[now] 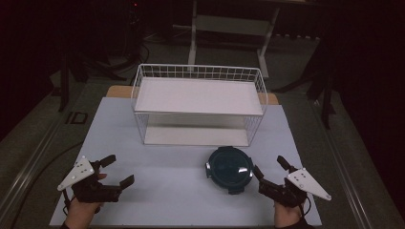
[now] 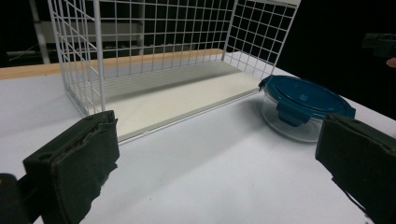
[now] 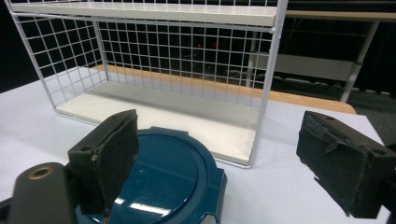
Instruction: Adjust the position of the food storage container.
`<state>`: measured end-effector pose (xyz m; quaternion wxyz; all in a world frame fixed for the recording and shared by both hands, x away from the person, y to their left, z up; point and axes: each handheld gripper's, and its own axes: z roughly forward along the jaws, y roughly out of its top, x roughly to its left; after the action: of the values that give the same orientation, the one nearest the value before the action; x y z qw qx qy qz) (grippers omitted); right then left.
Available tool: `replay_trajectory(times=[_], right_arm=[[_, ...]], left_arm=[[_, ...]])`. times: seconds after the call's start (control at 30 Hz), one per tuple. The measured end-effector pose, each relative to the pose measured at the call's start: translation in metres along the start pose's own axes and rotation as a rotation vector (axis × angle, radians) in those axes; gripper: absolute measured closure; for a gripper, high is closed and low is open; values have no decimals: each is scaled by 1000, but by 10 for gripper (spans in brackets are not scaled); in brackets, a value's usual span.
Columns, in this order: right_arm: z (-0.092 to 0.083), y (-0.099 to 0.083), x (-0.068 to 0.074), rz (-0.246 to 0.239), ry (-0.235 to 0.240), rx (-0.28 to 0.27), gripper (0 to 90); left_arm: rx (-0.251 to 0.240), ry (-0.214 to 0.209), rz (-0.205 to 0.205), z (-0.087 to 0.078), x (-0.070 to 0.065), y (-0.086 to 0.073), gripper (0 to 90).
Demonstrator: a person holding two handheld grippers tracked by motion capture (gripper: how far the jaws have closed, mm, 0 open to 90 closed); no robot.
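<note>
Right tool jaws spread wide, nothing between the pads. It sits low at the desk's near right, just beside the container, 1 jaw nearly at the lid's rim; can't tell if it touches. In the right gripper view the blue lid sits under the left-hand jaw, not between the 2.

Left tool also released, empty, near left of the desk, well apart from the container.

Container: round, clear body, dark blue clip lid on, standing upright on the desk just in front of the wire rack, toward its right end. Rack has 2 white shelves, both bare.

Read: approach step, right tool lining up on the container, grasp not yet made. Likely goal is a rack shelf, but that's a guess.

Next move needs the right tool shifted so the jaws straddle the lid or rim, then clench. The container looks wide for 1 tool, so the left may have to come across and steady it.
</note>
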<state>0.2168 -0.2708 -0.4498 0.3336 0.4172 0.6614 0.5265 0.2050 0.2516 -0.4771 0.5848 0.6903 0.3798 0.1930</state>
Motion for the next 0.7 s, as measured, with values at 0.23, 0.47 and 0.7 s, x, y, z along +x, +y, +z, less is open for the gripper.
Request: replay_trajectory(times=[0.23,0.47,0.7], right_arm=[[-3,8,8,-35,32,-6,128],[-4,19,10,-22,80,-20,128],[1,24,14,-40,100,-10,128]], left_arm=[[-3,-5,9,-1,-1,1,0],[-8,-6,7,-1,-1,1,0],[-9,-8,9,-1,-1,1,0]])
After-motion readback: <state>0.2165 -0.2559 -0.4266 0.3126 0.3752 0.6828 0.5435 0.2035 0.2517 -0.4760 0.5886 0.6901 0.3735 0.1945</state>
